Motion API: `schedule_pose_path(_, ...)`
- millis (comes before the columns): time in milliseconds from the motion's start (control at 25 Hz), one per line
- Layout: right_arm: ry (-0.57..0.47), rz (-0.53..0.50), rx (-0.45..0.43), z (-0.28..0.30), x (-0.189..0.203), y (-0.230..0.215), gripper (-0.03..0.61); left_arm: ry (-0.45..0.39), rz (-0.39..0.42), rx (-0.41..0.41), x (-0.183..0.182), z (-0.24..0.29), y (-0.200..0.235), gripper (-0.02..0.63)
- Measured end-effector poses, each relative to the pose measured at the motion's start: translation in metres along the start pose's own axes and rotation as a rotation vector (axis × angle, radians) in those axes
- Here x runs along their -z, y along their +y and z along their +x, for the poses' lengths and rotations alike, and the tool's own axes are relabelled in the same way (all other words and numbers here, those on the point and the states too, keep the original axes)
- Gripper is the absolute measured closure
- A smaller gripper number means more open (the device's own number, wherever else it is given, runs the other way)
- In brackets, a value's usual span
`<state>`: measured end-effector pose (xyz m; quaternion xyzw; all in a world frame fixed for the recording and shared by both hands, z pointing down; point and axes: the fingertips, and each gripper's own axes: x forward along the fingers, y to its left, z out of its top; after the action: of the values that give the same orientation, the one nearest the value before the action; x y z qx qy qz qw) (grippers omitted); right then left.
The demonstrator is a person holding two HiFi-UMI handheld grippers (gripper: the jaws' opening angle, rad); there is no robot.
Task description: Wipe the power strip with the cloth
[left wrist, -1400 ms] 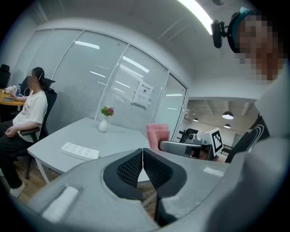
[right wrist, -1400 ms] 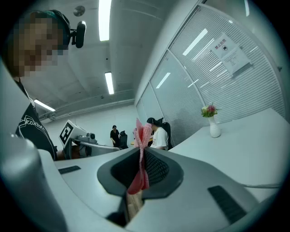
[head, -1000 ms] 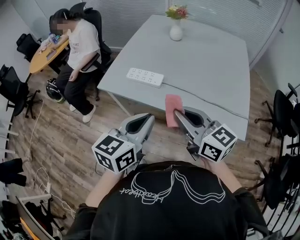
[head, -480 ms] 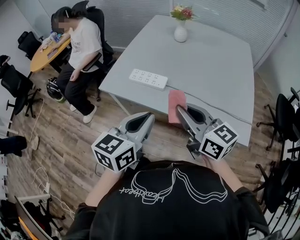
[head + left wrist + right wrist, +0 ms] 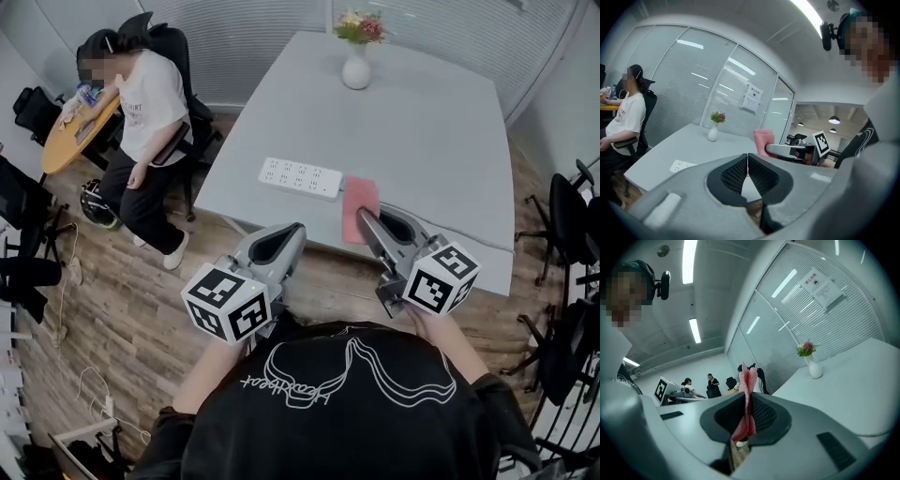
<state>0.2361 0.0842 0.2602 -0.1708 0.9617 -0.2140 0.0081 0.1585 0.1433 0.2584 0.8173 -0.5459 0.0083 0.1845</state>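
1. The right gripper [image 5: 362,216] is clenched on the pink cloth [image 5: 359,199]. The right gripper view shows the cloth [image 5: 748,399] pinched between the jaws, standing up above them and hanging below.
2. The left gripper [image 5: 297,229] has its jaws pressed together with nothing between them, as confirmed in the left gripper view [image 5: 747,161]. It is held over the wooden floor [image 5: 141,281], short of the table's near edge.
3. The white power strip [image 5: 300,178] lies flat on the grey table [image 5: 431,141], close to the near-left edge.
4. The cloth is held up just beside the strip's right end. I cannot tell whether they touch.
5. A white vase [image 5: 355,67] with flowers stands at the table's far end, well apart from the strip.
6. A seated person [image 5: 150,103] in a white shirt is left of the table.
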Motion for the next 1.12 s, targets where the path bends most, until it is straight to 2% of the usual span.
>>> schedule_pose_path(160, 0.003, 0.018, 0.057, 0.044, -0.004, -0.010, 0.543, 0.036, -0.010, 0.027, -0.013, 0.007, 0.052, 0.598)
schedule_pose_path(360, 0.027, 0.063, 0.153, 0.136, -0.006, -0.028, 0.543, 0.105, -0.033, 0.078, -0.036, 0.020, 0.153, 0.598)
schedule_pose_path(440, 0.019, 0.077, 0.184, 0.160, -0.008, -0.033, 0.543, 0.127, -0.037, 0.103, -0.041, 0.026, 0.180, 0.598)
schedule_pose_path(920, -0.005, 0.141, 0.332, 0.165, 0.001, -0.049, 0.541, 0.217, 0.000, 0.216, -0.041, 0.050, 0.197, 0.598)
schedule_pose_path(1120, 0.061, 0.169, 0.396, 0.237, 0.031, -0.075, 0.541, 0.274, -0.037, 0.241, -0.030, 0.071, 0.277, 0.598)
